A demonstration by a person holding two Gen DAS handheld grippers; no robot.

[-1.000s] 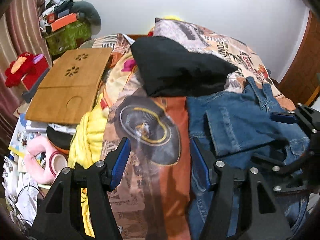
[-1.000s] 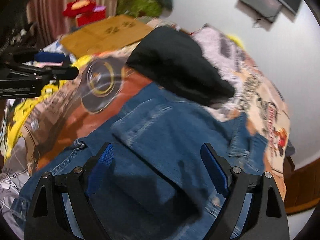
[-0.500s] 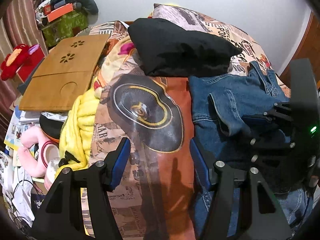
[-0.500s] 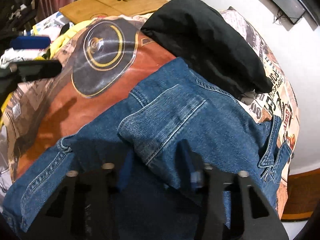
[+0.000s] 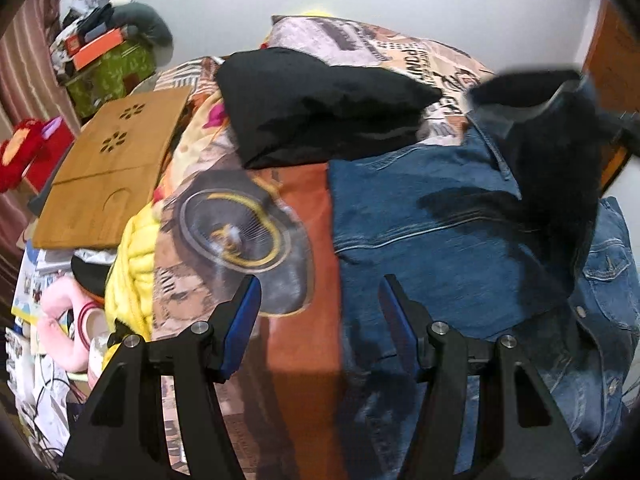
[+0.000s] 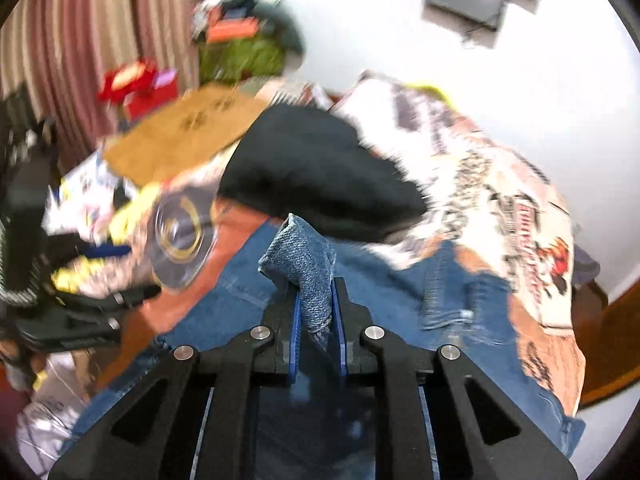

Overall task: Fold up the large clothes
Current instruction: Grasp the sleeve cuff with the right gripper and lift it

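A blue denim jacket (image 5: 432,240) lies spread on the patterned bedspread (image 5: 300,240), right of centre in the left wrist view. My left gripper (image 5: 320,312) is open and empty, hovering over the jacket's left edge. My right gripper (image 6: 316,312) is shut on a fold of the denim jacket (image 6: 308,264) and holds it raised above the rest of the jacket. In the left wrist view the right gripper (image 5: 560,128) appears as a dark blurred shape lifting the cloth at the upper right.
A black pillow (image 5: 320,108) lies behind the jacket. A wooden lap desk (image 5: 116,164) sits at the left, with a yellow blanket (image 5: 136,264) beside it. Clutter, a green box (image 5: 112,72) and a red toy (image 5: 20,156) stand along the striped curtain at the left.
My right gripper has closed on a fold of the denim jacket and lifted it up. My left gripper stayed open and shifted slightly over the jacket's left edge.
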